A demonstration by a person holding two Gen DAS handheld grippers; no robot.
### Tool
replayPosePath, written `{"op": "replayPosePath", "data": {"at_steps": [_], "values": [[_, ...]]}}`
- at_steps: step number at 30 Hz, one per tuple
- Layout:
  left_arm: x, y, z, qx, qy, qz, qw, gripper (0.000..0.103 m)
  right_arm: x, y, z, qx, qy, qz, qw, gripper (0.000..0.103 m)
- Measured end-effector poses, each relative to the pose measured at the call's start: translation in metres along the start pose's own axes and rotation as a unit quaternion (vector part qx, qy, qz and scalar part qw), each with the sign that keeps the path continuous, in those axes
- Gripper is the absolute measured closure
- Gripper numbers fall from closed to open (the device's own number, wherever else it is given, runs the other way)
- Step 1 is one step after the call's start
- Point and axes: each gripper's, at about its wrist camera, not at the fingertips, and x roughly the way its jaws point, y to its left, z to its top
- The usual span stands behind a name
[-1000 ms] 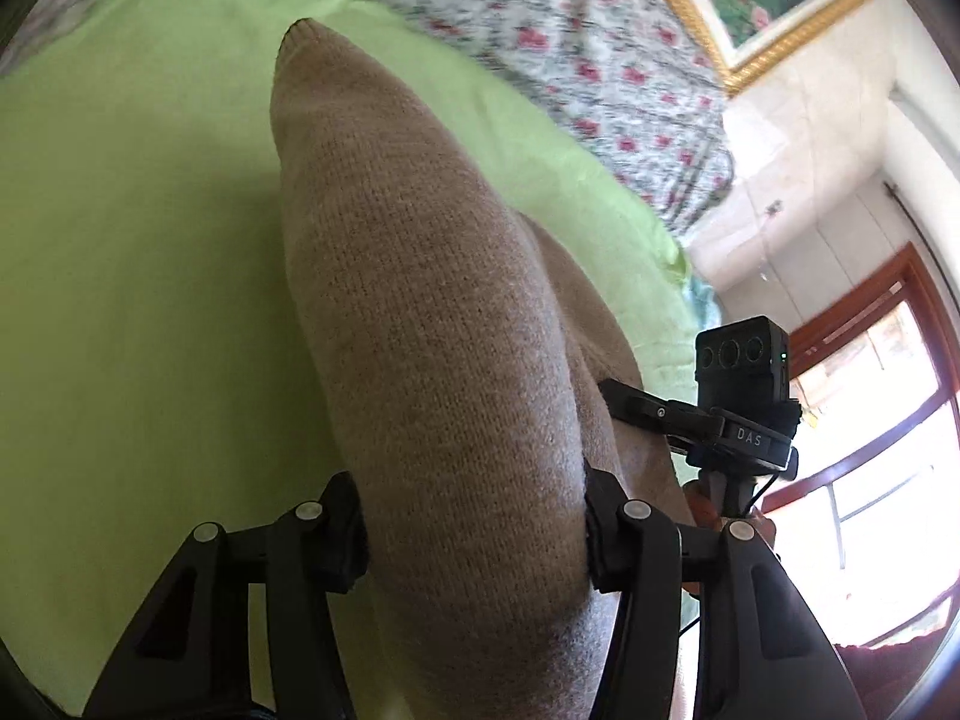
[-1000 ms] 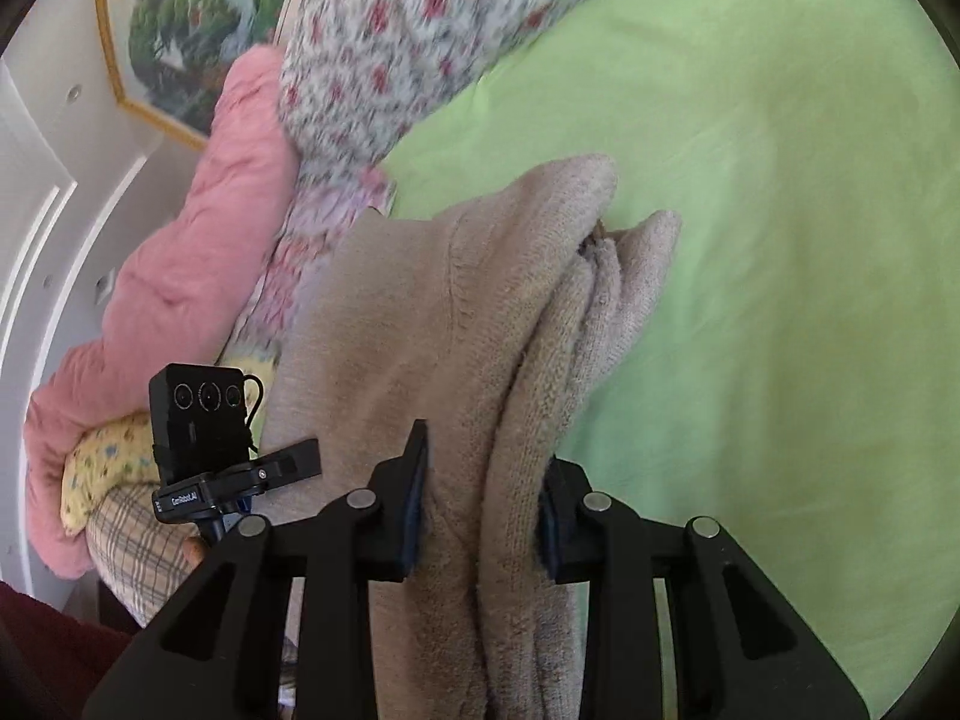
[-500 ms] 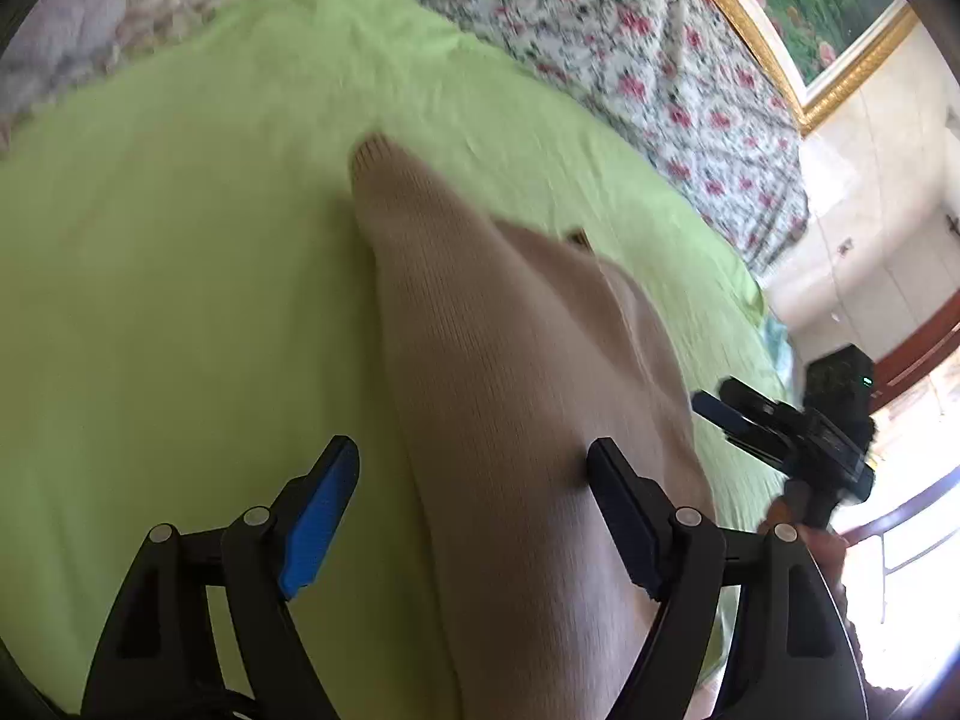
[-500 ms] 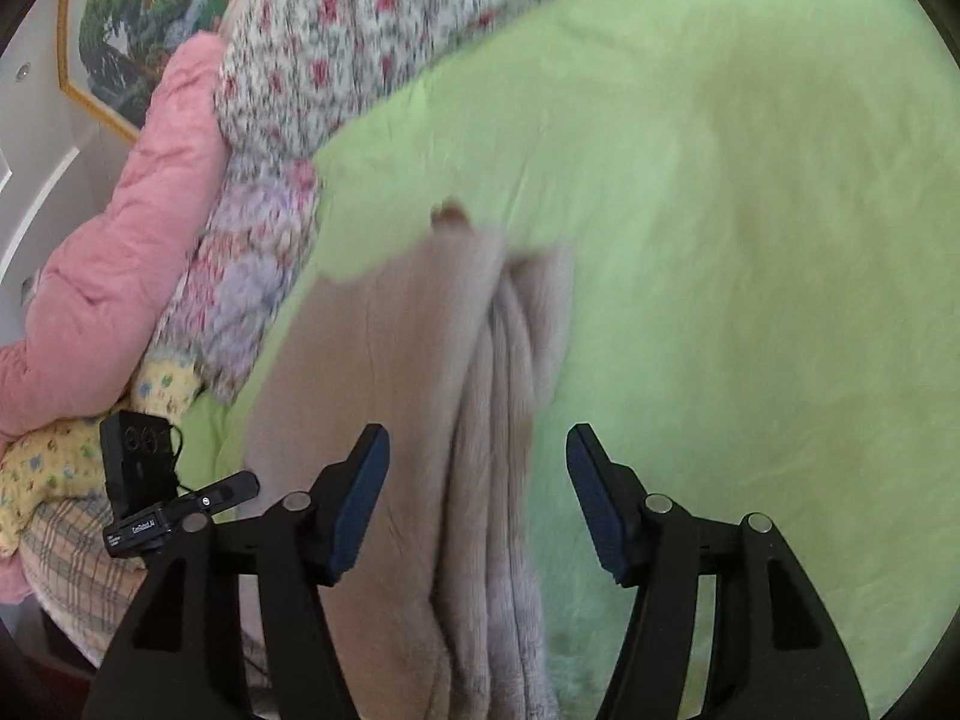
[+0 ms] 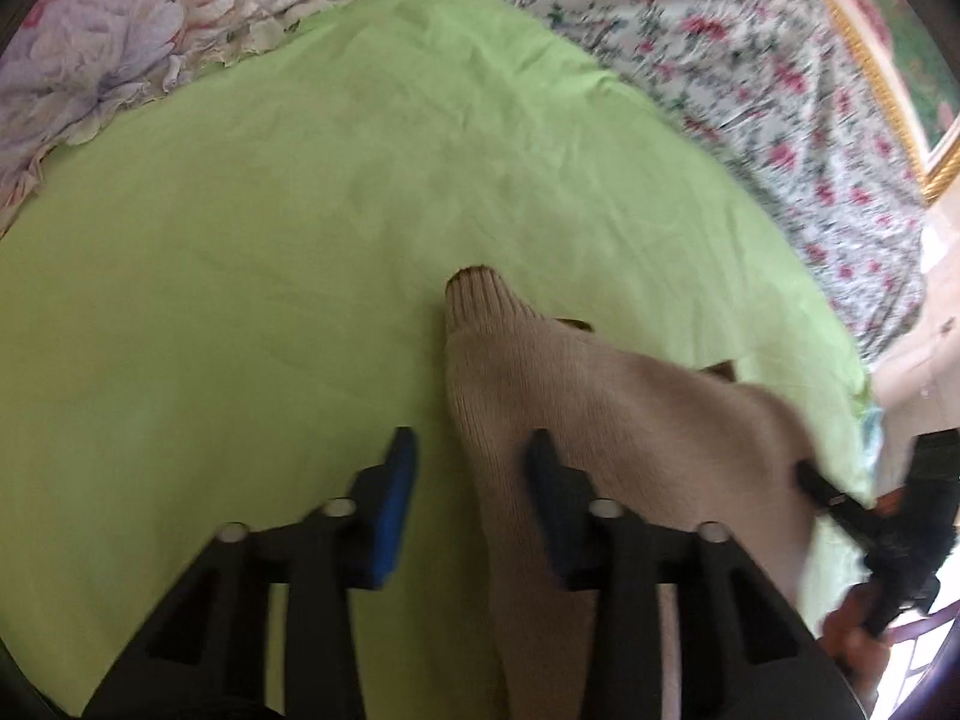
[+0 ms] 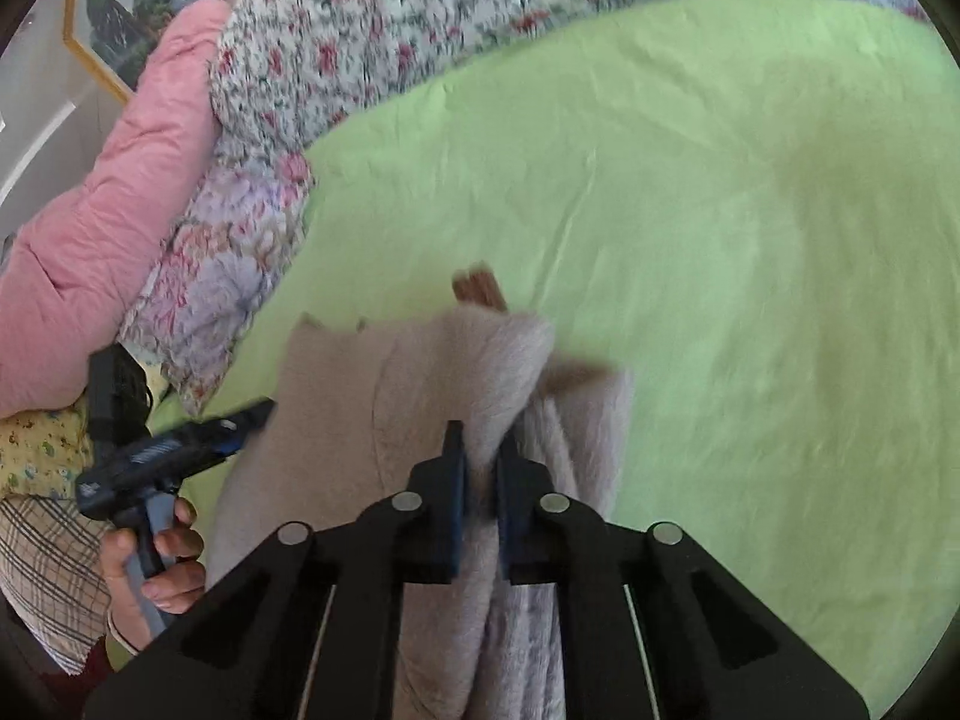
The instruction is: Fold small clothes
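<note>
In the left view, the left tongs (image 5: pixel 471 495) are hanging wide apart, holding nothing, with one finger (image 5: pixel 555 492) lying over the edge of the tan sweater (image 5: pixel 600 408). The sweater is lying on the green sheet (image 5: pixel 240 240).

In the right view, the right tongs (image 6: pixel 479 468) are pinching a thick fold of the sweater (image 6: pixel 360 396). A hard pull could be bunching it up. Only this view is showing the pink blanket (image 6: pixel 102 228).

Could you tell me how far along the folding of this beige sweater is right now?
The beige sweater lies bunched lengthwise on the green sheet, so a first fold looks made. The right claw pinches a ridge of it; the left claw is open over its edge. Squaring and flattening remain.
</note>
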Motion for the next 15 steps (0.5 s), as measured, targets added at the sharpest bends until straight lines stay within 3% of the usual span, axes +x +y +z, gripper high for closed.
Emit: {"op": "replayPosePath", "data": {"at_steps": [3,6,9,10,12,13,15], "values": [[0.014,-0.016,-0.002,0.032,0.0,0.04,0.9987,0.077,0.007,0.005,0.011,-0.035,-0.002,-0.045,0.998,0.095],[0.016,-0.025,-0.009,0.065,-0.004,0.076,0.995,0.077,0.034,-0.006,0.002,-0.03,0.038,-0.063,0.997,0.095],[-0.007,-0.025,-0.016,0.072,-0.009,0.052,0.996,0.076,0.021,-0.011,-0.008,0.002,0.026,-0.038,0.999,0.091],[-0.019,-0.026,-0.021,0.079,-0.013,0.039,0.996,0.075,0.01,-0.013,-0.012,0.016,0.021,-0.027,0.999,0.085],[-0.041,-0.029,-0.034,0.093,-0.024,0.028,0.995,0.066,-0.011,-0.013,-0.023,0.028,0.009,-0.016,0.999,0.069],[-0.054,-0.03,-0.044,0.1,-0.031,0.023,0.9943,0.055,-0.022,-0.011,-0.03,0.027,0.002,-0.015,1.0,0.061],[-0.083,-0.031,-0.07,0.117,-0.043,0.004,0.9922,0.05,-0.044,-0.004,-0.048,0.025,-0.01,-0.006,1.0,0.056]]}}
